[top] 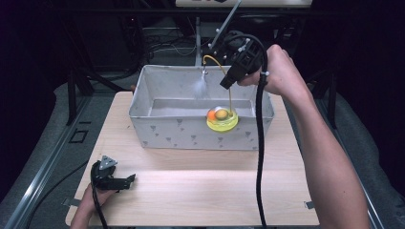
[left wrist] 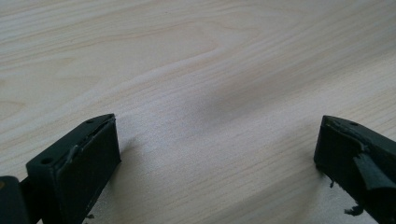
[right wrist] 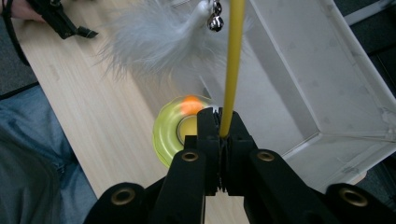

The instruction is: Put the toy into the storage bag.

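Note:
A cat toy hangs from my right gripper (top: 227, 82), which is shut on its thin yellow wand (top: 229, 98). The toy's yellow-green round base (top: 222, 122) carries an orange ball (top: 211, 114) and hangs level with the near wall of the grey fabric box (top: 143, 90). A white feather (top: 200, 86) dangles from the wand's curved top. In the right gripper view the jaws of the right gripper (right wrist: 220, 126) pinch the wand (right wrist: 232, 56), with the base (right wrist: 166, 135), the feather (right wrist: 154, 46) and a small bell (right wrist: 215, 22) beyond. My left gripper (top: 129, 180) rests open on the table.
The light wooden table (top: 200, 191) spreads wide in front of the box. In the left gripper view the left gripper (left wrist: 217, 149) has bare wood (left wrist: 210, 70) between its jaws. The box interior (right wrist: 299, 70) looks bare. Dark frame and cables stand behind the table.

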Tool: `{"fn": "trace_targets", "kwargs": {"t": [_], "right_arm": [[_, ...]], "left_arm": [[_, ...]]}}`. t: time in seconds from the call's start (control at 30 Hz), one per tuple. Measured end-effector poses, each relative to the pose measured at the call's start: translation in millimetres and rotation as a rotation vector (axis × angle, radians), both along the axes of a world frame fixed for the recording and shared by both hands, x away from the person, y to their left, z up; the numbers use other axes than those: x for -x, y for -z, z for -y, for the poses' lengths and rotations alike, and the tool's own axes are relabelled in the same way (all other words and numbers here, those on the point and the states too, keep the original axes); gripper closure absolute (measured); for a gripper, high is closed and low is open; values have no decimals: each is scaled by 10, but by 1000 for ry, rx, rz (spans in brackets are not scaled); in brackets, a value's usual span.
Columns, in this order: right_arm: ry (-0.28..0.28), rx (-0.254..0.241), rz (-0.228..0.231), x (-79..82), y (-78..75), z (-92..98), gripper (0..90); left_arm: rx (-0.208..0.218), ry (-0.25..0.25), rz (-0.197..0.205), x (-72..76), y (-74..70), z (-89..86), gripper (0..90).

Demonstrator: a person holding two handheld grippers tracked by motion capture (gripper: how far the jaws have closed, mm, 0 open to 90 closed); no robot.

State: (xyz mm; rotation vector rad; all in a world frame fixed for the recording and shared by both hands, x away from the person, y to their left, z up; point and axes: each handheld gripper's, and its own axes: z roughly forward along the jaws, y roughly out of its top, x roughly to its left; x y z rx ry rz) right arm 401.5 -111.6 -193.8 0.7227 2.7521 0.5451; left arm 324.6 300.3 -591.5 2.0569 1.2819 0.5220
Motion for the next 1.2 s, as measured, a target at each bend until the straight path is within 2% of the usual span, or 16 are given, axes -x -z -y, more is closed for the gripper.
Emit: {"fn": "trace_targets", "kwargs": {"t": [0.4, 0.5, 0.8, 1.2], "right_arm": [[38, -13, 6, -225, -75, -16, 883], [52, -21, 21, -276, -98, -25, 883], [90, -35, 27, -426, -95, 22, 883], [146, -57, 30, -665, -15, 99, 883]], "left_arm": [[2, -3, 3, 0, 3, 3, 1], [2, -3, 5, -1, 4, 3, 1], [2, -2, 4, -1, 3, 2, 1], [2, -3, 5, -1, 4, 3, 1]]}}
